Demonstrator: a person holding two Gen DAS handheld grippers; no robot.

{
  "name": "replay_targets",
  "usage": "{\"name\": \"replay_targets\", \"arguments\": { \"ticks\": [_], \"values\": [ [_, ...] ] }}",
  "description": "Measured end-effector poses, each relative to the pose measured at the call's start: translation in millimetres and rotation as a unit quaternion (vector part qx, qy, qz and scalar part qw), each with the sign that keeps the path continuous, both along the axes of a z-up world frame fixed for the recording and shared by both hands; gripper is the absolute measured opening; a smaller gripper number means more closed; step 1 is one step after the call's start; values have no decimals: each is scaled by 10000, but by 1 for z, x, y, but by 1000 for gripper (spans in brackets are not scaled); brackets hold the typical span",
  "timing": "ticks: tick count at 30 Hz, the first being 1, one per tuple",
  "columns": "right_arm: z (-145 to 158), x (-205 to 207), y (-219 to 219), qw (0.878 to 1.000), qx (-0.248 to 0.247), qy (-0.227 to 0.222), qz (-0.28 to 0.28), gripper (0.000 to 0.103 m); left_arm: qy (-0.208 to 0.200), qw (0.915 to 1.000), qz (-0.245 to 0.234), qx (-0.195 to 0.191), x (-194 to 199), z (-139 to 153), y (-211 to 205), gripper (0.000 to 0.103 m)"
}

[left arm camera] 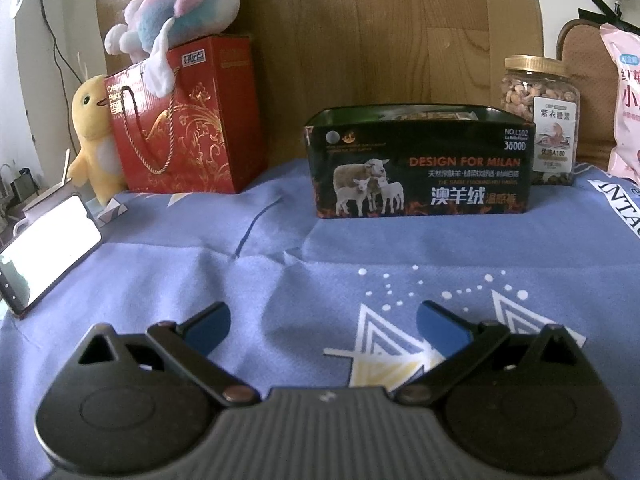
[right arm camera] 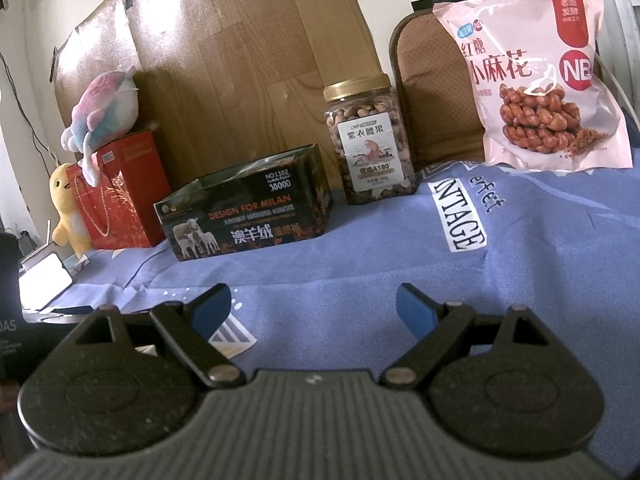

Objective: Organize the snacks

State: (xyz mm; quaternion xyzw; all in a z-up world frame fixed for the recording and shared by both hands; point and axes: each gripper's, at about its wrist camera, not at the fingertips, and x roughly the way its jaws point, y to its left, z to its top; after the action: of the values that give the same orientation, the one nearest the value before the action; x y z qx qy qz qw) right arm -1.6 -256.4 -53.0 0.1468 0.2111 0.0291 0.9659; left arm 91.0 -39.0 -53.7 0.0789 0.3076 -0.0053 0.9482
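A dark open-topped box with sheep pictures (left arm camera: 420,164) (right arm camera: 244,216) stands on the blue cloth, with something tan inside it in the left wrist view. A clear jar of nuts with a gold lid (left arm camera: 540,120) (right arm camera: 370,140) stands to its right. A pink snack bag of fried twists (right arm camera: 536,76) (left arm camera: 624,100) leans upright further right. My left gripper (left arm camera: 322,326) is open and empty, low over the cloth in front of the box. My right gripper (right arm camera: 314,308) is open and empty, in front of the jar.
A red gift bag (left arm camera: 188,120) (right arm camera: 120,196) with a pastel plush on top (left arm camera: 180,4) and a yellow plush duck (left arm camera: 94,136) stand at the left. A lit phone (left arm camera: 44,248) lies at the left edge. A wooden board (right arm camera: 224,60) backs the scene.
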Motion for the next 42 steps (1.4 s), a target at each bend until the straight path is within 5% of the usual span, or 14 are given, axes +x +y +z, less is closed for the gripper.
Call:
{"name": "replay_targets", "arguments": {
  "ticks": [42],
  "values": [
    [1,0,0,10000,-7,14,18,91,-79,9998,-149,-60,-4,2,-2,103]
  ]
}}
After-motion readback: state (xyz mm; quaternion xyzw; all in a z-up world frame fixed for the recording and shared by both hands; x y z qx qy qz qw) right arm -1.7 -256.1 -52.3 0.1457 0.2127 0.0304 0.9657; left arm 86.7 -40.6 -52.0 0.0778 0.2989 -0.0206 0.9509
